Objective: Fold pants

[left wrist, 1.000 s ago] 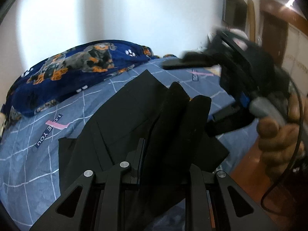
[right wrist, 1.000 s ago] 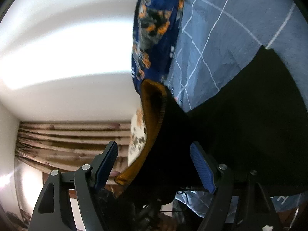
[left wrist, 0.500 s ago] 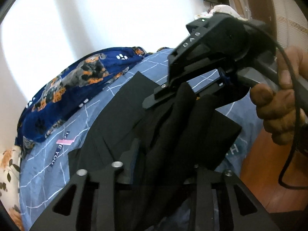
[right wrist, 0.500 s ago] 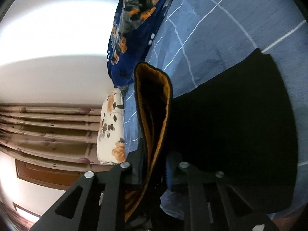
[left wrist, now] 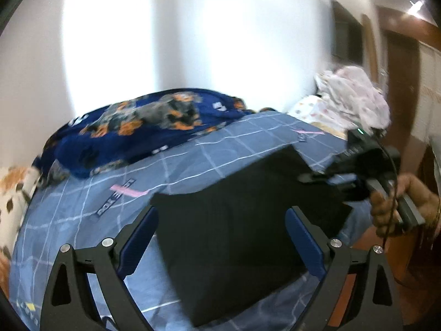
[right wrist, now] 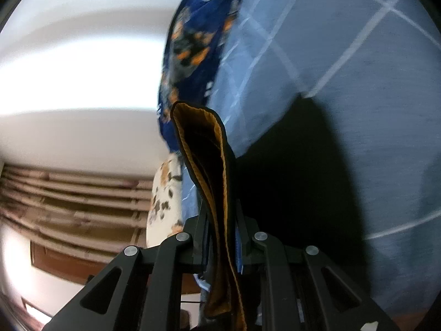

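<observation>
- Holding my left gripper (left wrist: 220, 237) above the bed, I have its blue-padded fingers (left wrist: 139, 240) spread wide with nothing between them.
- Below that gap the black pants (left wrist: 237, 220) lie folded into a flat block on the blue grid-patterned bedsheet (left wrist: 82, 220), close to the bed's near edge.
- My right gripper (right wrist: 222, 237) is pressed together on a fold of the pants (right wrist: 289, 179), pinching the waistband (right wrist: 217, 165), whose orange lining stands up in a loop past the fingertips.
- From the left wrist view, my right hand (left wrist: 397, 207) grips the handle of the right gripper (left wrist: 355, 171) at the far right corner of the pants.
- A navy dog-print blanket (left wrist: 143, 127) is bunched along the wall side of the bed, well apart from the pants.
- A pale heap of clothes (left wrist: 352, 99) sits at the far corner of the bed, and a floral pillow (right wrist: 162, 207) lies beside the blanket.
</observation>
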Tool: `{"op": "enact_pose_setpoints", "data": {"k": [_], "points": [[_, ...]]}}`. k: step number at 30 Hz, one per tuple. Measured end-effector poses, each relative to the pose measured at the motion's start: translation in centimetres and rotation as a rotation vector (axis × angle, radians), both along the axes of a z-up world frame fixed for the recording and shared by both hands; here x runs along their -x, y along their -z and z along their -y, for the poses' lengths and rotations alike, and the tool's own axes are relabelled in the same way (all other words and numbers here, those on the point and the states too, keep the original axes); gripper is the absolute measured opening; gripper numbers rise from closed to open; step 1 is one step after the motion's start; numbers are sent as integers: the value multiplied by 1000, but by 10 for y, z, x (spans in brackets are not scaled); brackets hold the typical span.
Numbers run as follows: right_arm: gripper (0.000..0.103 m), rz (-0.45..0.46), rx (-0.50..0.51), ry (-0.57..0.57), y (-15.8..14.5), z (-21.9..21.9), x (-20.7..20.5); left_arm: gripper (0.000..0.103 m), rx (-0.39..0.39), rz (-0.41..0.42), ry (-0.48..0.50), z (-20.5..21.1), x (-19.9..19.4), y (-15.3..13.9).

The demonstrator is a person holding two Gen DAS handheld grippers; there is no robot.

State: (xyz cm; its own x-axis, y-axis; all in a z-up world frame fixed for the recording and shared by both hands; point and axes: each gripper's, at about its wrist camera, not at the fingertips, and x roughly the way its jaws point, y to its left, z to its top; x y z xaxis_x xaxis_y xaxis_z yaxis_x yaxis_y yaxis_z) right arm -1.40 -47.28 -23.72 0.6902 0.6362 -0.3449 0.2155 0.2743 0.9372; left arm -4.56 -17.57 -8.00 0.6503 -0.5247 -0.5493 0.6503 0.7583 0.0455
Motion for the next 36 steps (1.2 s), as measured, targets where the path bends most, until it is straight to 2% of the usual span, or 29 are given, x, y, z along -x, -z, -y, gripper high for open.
{"op": "enact_pose_setpoints", "data": {"k": [3,8,17,21,23,26,28,30,33,36], "points": [[15,-8,-26,33,15,11,9,94,-12,-23,-44,-11,-12,6],[15,7,-30,42,21,13,9,94,-37,-91,-86,-18,-28,26],[15,1,19,43,30,21,2,94,-124,-127,-76,-10,-31,55],[15,6,5,50,40,25,4,94,-122,-178,-71,-12,-37,66],[17,15,-8,73,40,27,8,94,-117,-205,-76,-14,-41,70],[19,34,-9,170,30,40,30,94,-93,-229,-83,-19,-45,69],[19,114,-74,220,15,43,56,94,-77,-228,-88,-21,-46,66],[18,180,-113,192,-3,34,76,94,-62,-231,-89,-22,-47,63],[24,143,-84,121,-15,14,93,94,-44,-244,-90,-21,-48,62],[26,75,-94,116,-4,6,102,94,-51,-243,-82,-18,-45,62]]}}
